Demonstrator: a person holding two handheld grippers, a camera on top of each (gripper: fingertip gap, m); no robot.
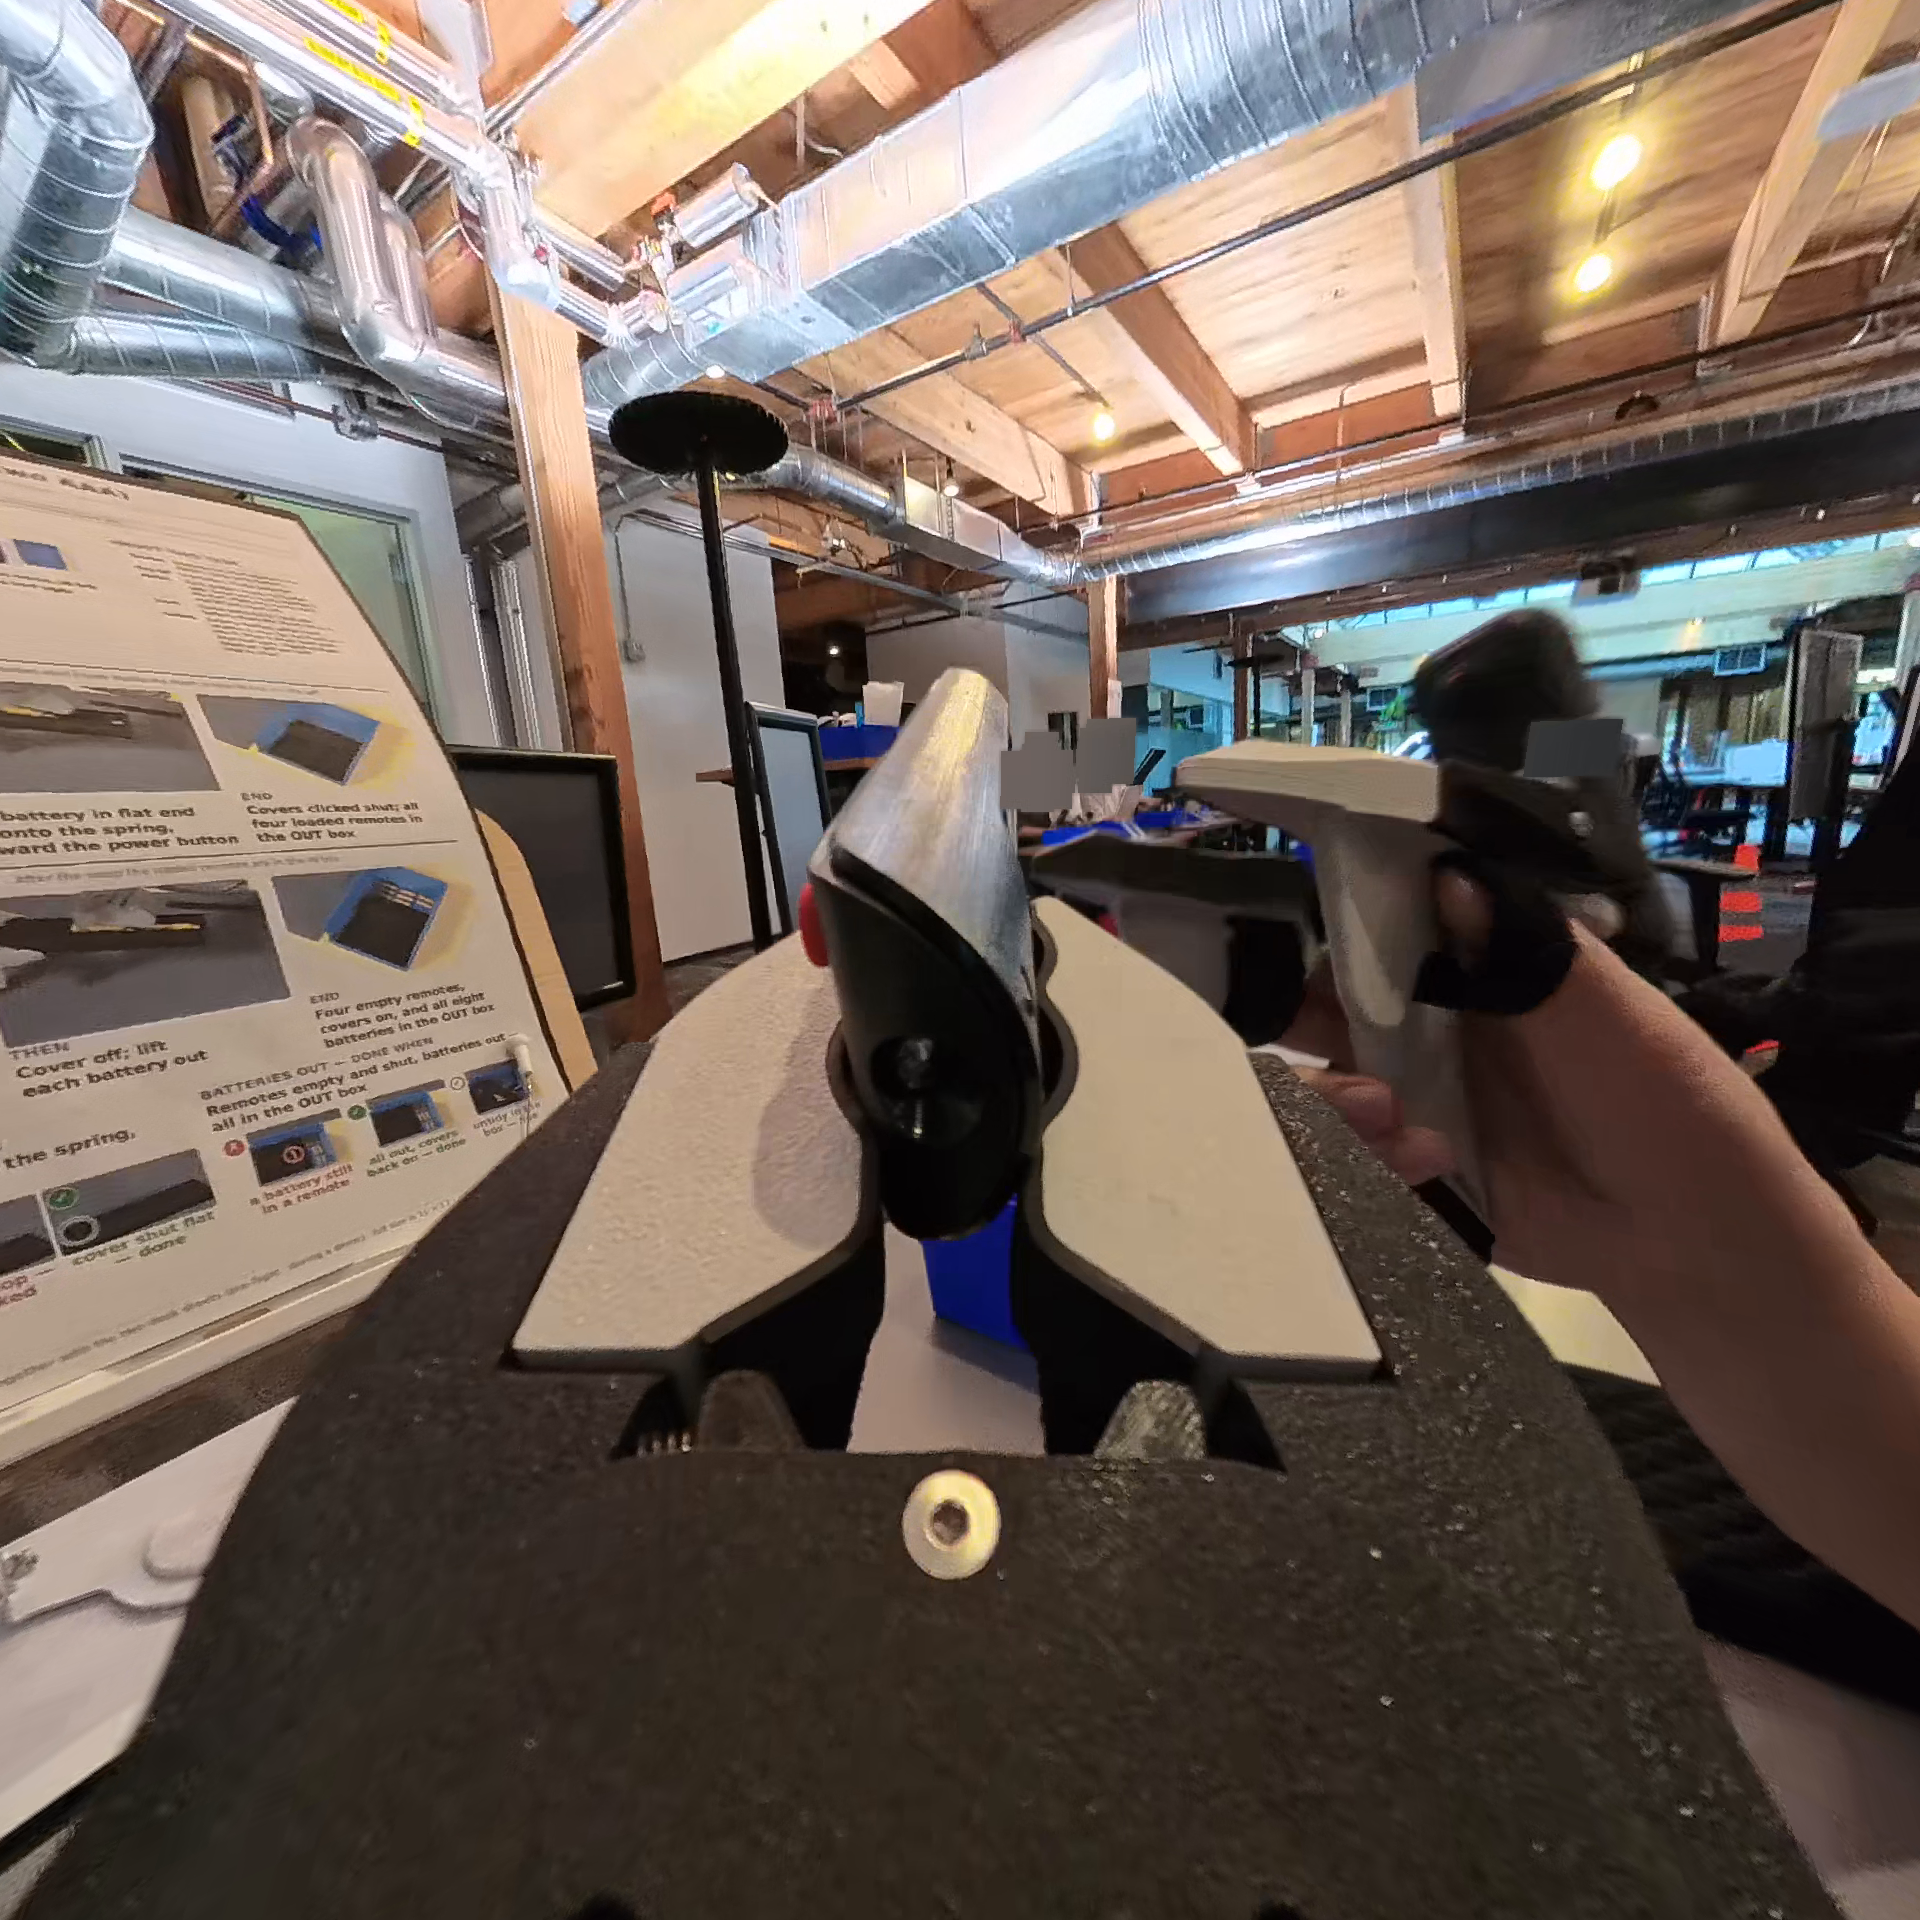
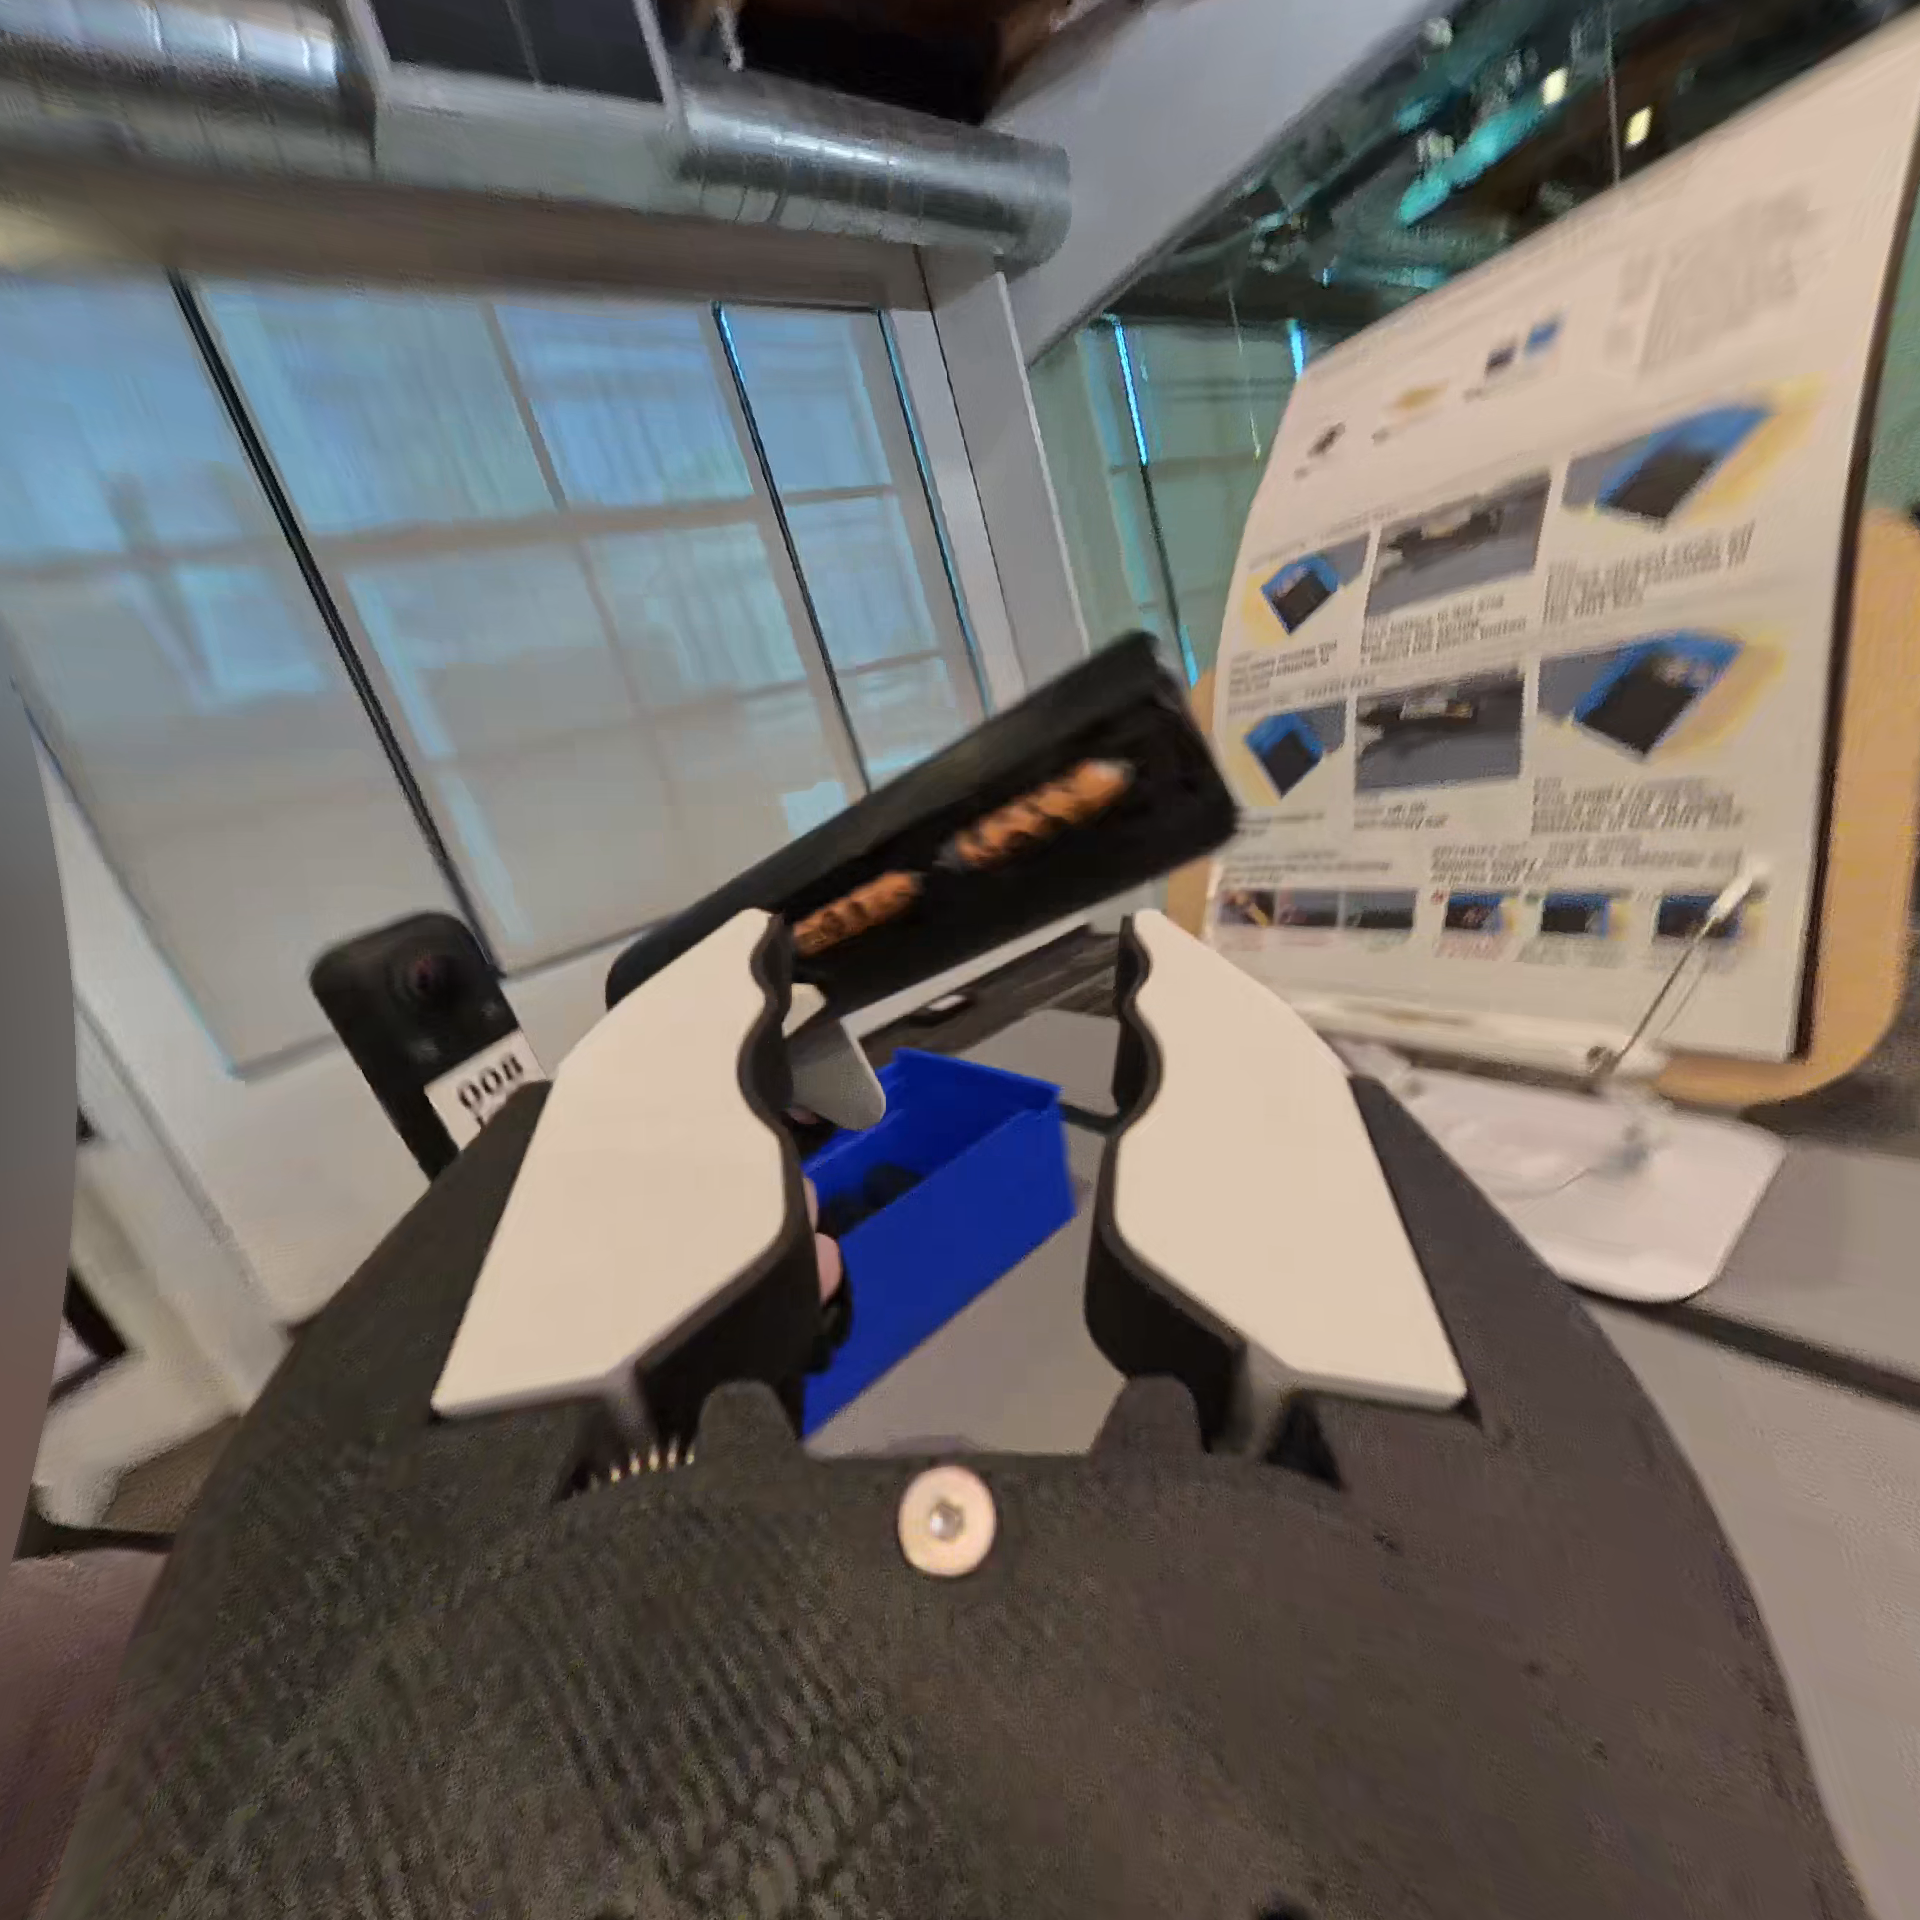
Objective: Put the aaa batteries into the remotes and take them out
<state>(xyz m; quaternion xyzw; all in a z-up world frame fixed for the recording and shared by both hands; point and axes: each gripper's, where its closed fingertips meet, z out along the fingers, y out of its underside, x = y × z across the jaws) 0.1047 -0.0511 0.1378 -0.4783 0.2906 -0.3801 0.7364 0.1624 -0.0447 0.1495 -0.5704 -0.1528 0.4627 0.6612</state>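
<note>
Left wrist view: remote (image 1: 935, 966) is clamped in left gripper (image 1: 951, 1049), long axis upright.
Right wrist view: right gripper (image 2: 951, 1049) is spread wide, unloaded; blue bin (image 2: 935, 1174) lies between its fingers.

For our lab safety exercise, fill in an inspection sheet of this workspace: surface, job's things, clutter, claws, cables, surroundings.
Surface: grey table.
Job's things: black remote raised on end in the left claw; from the right wrist view its open bay shows orange-banded batteries; blue box on the table below.
Clutter: instruction board, small black camera.
Claws: left shut on remote; right claw open, empty.
Cables: nothing seen.
Surroundings: ceiling ducts, windows.
</note>
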